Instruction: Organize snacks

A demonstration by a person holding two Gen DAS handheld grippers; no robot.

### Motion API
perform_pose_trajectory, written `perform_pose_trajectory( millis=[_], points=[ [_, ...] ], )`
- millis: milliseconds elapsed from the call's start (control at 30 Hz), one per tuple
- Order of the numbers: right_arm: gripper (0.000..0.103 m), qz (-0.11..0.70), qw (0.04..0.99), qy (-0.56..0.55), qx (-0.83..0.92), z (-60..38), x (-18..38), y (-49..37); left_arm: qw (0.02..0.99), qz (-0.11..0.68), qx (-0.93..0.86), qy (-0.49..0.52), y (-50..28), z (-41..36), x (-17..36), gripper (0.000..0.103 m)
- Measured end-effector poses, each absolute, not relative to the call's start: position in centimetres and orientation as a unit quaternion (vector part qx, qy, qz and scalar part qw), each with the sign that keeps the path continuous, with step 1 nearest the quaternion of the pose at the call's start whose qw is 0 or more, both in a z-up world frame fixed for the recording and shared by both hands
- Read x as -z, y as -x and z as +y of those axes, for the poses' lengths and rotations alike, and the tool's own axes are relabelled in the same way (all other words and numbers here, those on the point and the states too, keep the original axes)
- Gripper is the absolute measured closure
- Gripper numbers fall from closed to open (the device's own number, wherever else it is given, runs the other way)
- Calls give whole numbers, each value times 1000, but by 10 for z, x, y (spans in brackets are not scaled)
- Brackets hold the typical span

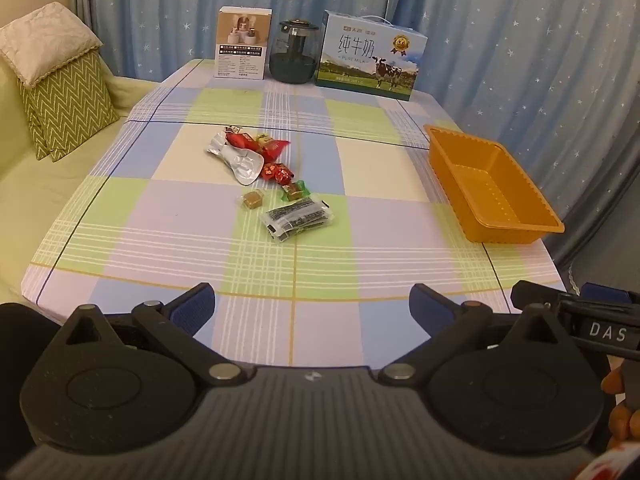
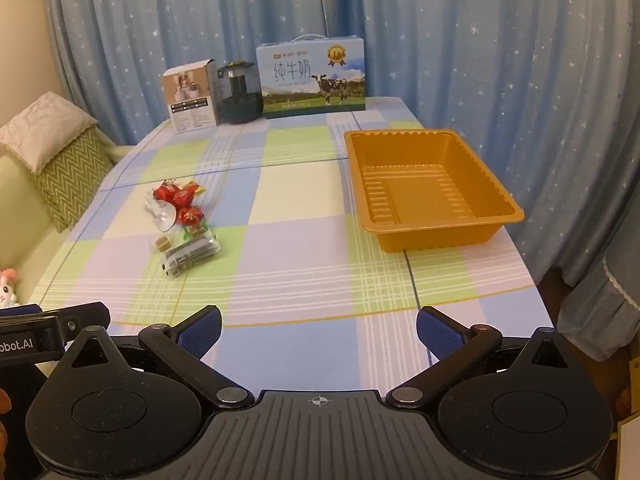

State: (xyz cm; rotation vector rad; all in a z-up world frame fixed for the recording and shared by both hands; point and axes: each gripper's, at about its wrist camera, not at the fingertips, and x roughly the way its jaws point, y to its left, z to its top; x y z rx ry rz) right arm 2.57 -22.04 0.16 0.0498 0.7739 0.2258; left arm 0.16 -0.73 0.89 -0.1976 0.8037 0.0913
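Observation:
A small heap of snacks lies mid-table: red wrapped candies [image 1: 256, 142] [image 2: 176, 195], a silver foil packet [image 1: 240, 162], a green-wrapped candy [image 1: 295, 189], a small brown cube [image 1: 251, 201] [image 2: 163, 244] and a dark striped packet [image 1: 295, 219] [image 2: 191, 257]. An empty orange tray [image 1: 516, 224] [image 2: 434, 230] stands at the table's right side. My left gripper [image 1: 312, 310] hovers over the near edge, open, nothing between its blue pads. My right gripper [image 2: 319, 330] is likewise open and empty, near the front edge, with the tray ahead to its right.
At the far edge of the checked tablecloth [image 1: 320, 264] stand a white product box [image 1: 243, 43], a dark glass jar [image 1: 294, 52] and a blue milk carton [image 1: 370, 56] [image 2: 312, 78]. Cushions [image 1: 60, 96] lie on a sofa at left. Blue starred curtains hang behind.

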Motion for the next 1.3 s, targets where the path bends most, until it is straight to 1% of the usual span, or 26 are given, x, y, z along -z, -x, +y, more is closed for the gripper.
perform_pose_trajectory(
  millis=[1300],
  points=[
    [0,381,918,-21,-107,-218,-1,-27,917,385,-38,96,0,-6,-5,0]
  ],
)
